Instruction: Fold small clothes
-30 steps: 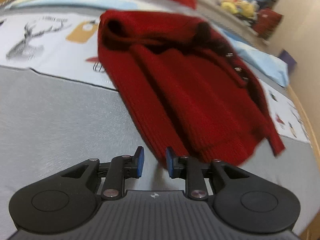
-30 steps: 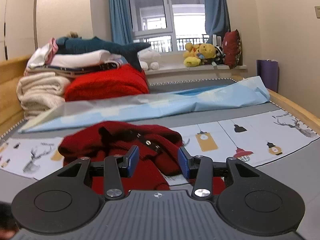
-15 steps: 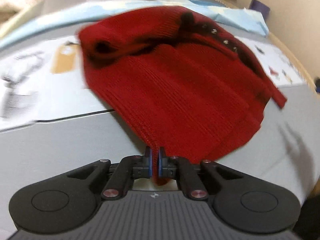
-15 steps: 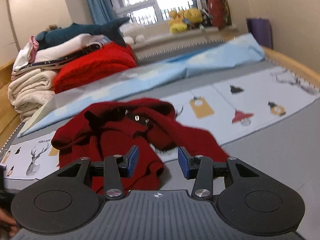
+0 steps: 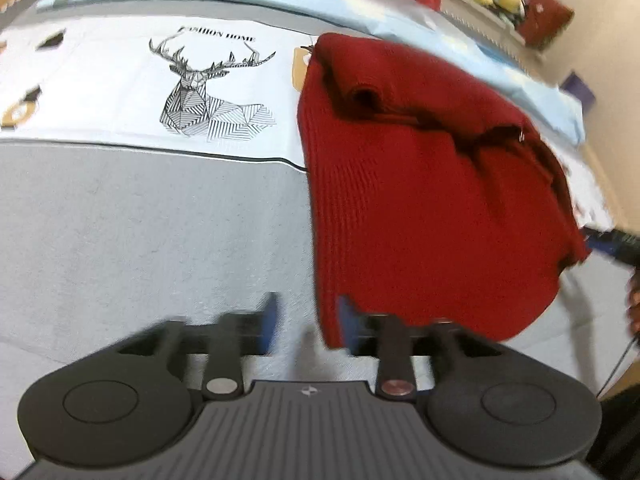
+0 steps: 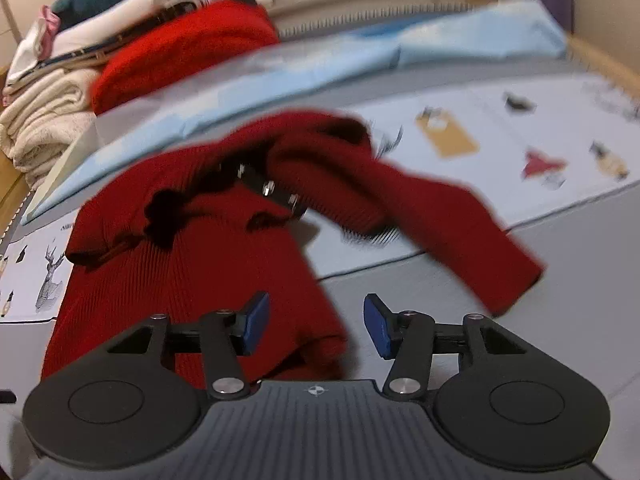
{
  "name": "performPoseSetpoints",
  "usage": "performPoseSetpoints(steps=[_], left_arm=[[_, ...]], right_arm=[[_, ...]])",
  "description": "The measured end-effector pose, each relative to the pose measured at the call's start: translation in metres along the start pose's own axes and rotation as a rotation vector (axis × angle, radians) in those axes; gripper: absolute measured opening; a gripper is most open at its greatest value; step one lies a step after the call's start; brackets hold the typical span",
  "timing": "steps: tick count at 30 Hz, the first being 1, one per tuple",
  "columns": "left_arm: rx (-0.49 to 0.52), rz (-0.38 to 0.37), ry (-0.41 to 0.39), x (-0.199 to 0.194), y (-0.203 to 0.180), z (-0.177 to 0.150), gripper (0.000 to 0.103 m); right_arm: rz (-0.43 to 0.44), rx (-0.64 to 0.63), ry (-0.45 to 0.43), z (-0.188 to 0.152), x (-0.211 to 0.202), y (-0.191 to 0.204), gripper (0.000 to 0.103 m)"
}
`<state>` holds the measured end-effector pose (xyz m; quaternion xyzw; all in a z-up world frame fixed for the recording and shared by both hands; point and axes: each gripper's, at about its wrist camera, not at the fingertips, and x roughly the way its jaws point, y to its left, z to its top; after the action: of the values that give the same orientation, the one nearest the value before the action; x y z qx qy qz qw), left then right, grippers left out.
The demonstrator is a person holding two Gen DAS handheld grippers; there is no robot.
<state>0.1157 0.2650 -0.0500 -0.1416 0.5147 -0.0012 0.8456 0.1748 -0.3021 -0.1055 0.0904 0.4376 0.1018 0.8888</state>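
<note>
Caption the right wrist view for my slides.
Open right gripper hovers over a red sweater on the bed.

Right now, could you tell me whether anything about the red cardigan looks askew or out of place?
Yes. The red knit cardigan is not lying square: one sleeve sticks out to the side across the bedsheet, and the button placket near the collar is bunched and twisted. Both grippers are open, neither holding it.

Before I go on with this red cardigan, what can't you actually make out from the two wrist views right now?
- Red cardigan: its hem, right wrist view, hidden behind the open right gripper.
- Cardigan's bottom corner, left wrist view: blurred, so contact with the open left gripper can't be judged.
- Dark object, left wrist view: cut off by the right edge, unidentifiable.
- Snaps: motion-blurred, fastening unclear.
</note>
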Motion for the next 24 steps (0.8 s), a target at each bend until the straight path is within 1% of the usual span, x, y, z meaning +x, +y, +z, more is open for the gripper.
performPoseSetpoints(steps=[2, 3, 4, 6, 7, 8, 10, 12, 14, 15, 16, 17, 18, 20, 22, 24], left_arm=[[-0.014, -0.011, 0.018, 0.012, -0.004, -0.001, 0.044], [-0.019, -0.017, 0.027, 0.017, -0.006, 0.004, 0.044], [-0.025, -0.025, 0.032, 0.024, -0.009, 0.003, 0.046], [-0.033, -0.035, 0.049, 0.043, -0.010, 0.006, 0.046], [-0.034, -0.030, 0.061, 0.049, -0.007, 0.007, 0.046], [-0.033, -0.024, 0.070, 0.054, -0.013, 0.002, 0.046], [-0.022, -0.007, 0.088, 0.065, -0.019, 0.002, 0.046], [-0.009, 0.007, 0.103, 0.076, -0.023, 0.003, 0.046], [0.011, 0.020, 0.114, 0.083, -0.028, 0.002, 0.044], [0.028, 0.035, 0.111, 0.085, -0.031, 0.001, 0.040], [0.049, 0.046, 0.104, 0.086, -0.036, -0.001, 0.026], [0.065, 0.043, 0.100, 0.086, -0.039, -0.002, 0.019], [0.078, 0.038, 0.090, 0.085, -0.043, -0.002, 0.011], [0.099, 0.022, 0.075, 0.082, -0.052, -0.002, 0.008], [0.120, -0.023, 0.053, 0.075, -0.065, -0.002, 0.007], [0.165, -0.082, 0.018, 0.063, -0.081, -0.004, 0.006]], right_arm=[[0.005, 0.010, 0.026, -0.002, 0.017, 0.004, 0.062], [0.004, 0.013, 0.039, -0.003, 0.026, 0.007, 0.062], [0.004, 0.014, 0.052, -0.004, 0.035, 0.008, 0.063], [-0.007, 0.010, 0.084, -0.007, 0.051, 0.011, 0.063], [-0.014, 0.009, 0.093, -0.008, 0.056, 0.012, 0.063], [-0.021, 0.006, 0.101, -0.009, 0.061, 0.013, 0.063], [-0.039, -0.001, 0.106, -0.009, 0.068, 0.012, 0.061], [-0.047, -0.009, 0.110, -0.009, 0.072, 0.011, 0.054], [-0.044, -0.011, 0.111, -0.007, 0.073, 0.011, 0.034], [-0.031, -0.010, 0.111, -0.007, 0.073, 0.011, 0.029], [-0.024, -0.020, 0.107, -0.006, 0.072, 0.012, 0.019], [-0.023, -0.034, 0.101, -0.004, 0.069, 0.013, 0.017], [-0.018, -0.044, 0.090, -0.002, 0.065, 0.014, 0.016], [-0.011, -0.065, 0.056, 0.004, 0.052, 0.015, 0.015], [-0.004, -0.075, -0.003, 0.014, 0.027, 0.013, 0.014], [0.012, -0.070, -0.058, 0.023, -0.006, 0.006, 0.014]])
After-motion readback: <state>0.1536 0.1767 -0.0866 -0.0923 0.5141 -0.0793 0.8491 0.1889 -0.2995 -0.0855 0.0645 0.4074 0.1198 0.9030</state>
